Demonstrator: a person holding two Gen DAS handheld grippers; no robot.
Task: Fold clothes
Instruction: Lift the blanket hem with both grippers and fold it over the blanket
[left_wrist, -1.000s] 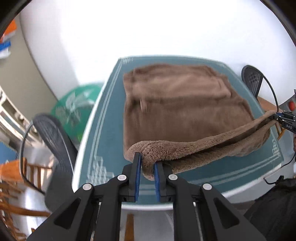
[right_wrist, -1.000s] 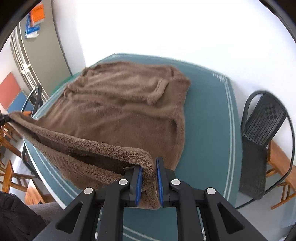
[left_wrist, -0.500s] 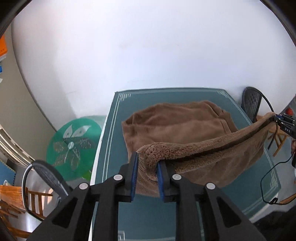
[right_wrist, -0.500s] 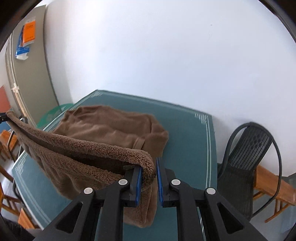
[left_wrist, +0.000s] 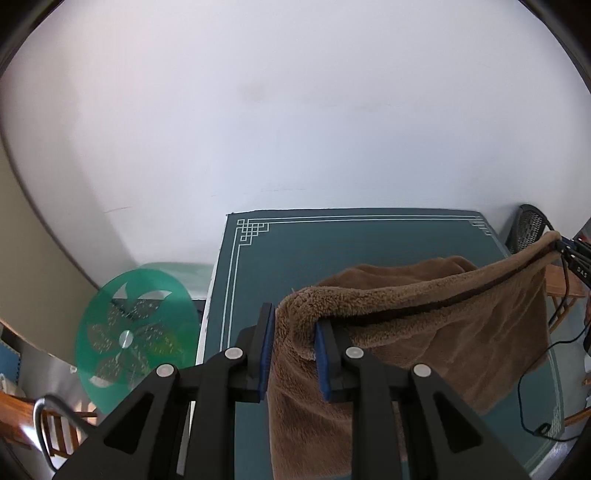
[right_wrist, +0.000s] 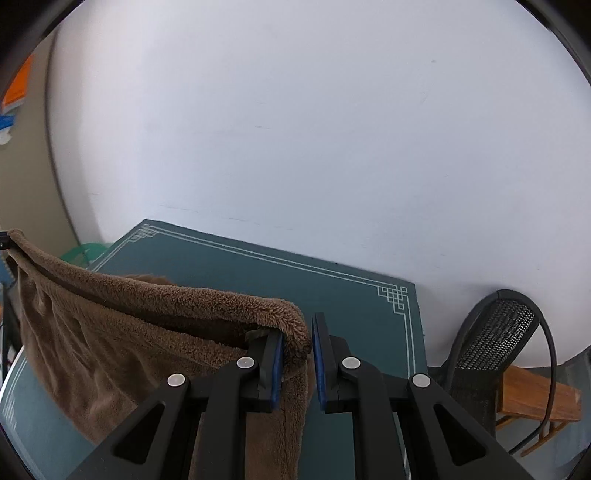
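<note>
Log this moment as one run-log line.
step: folding | left claw: gripping brown fleece garment corner | right claw: gripping other corner | edge stretched between claws, rest hanging over green table

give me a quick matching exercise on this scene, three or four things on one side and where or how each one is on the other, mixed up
Things:
1. brown fleece garment
2. green round disc
3. black mesh chair
4. teal table

Places or states:
a. against the wall, left of the table
b. held up by a corner in each tool
c. beside the table's right side
d. white border lines, fretwork corners

Pairs: 1-b, 2-a, 3-c, 4-d
</note>
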